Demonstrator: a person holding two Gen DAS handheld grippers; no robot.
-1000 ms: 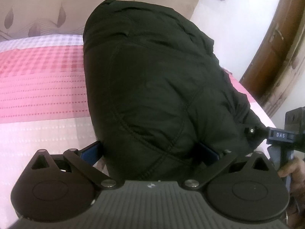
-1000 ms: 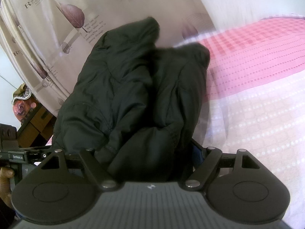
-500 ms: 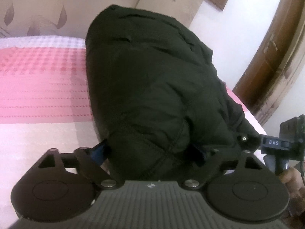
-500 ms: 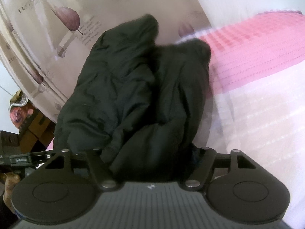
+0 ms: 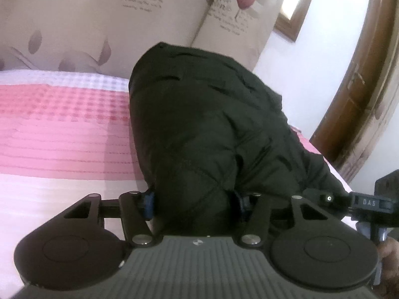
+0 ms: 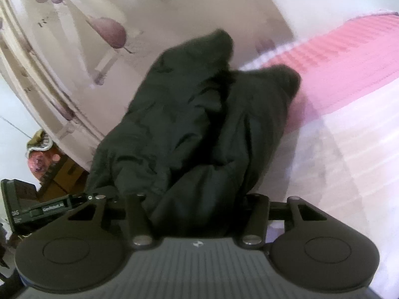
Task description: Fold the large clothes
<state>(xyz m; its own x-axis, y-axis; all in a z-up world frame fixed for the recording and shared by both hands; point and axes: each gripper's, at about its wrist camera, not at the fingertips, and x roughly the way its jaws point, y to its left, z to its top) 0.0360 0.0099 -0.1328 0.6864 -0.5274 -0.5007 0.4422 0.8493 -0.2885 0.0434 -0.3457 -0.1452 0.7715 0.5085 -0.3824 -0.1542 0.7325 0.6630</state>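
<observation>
A black quilted jacket [image 5: 204,129] lies bunched lengthwise on the pink and white bedspread [image 5: 62,124]. My left gripper [image 5: 194,201] has the jacket's near edge between its blue pads [image 5: 149,203]. Its jaws are closing and both pads touch the cloth. In the right wrist view the same jacket [image 6: 189,124] runs away from me in two humped folds. My right gripper [image 6: 199,199] is closing on another part of the near edge, with cloth filling the gap between its fingers. Each gripper shows at the edge of the other's view, just beside the jacket.
A curtain [image 5: 74,25] printed with purple leaves hangs behind the bed. A brown wooden door frame [image 5: 361,99] stands at the right. A person's hand [image 5: 389,251] holds the right gripper's handle. Bedspread [image 6: 349,149] stretches to the right of the jacket.
Both grippers' jaws have narrowed around the jacket's near edge. Both views have tipped upward, showing more curtain, and the jacket's near end looks more gathered.
</observation>
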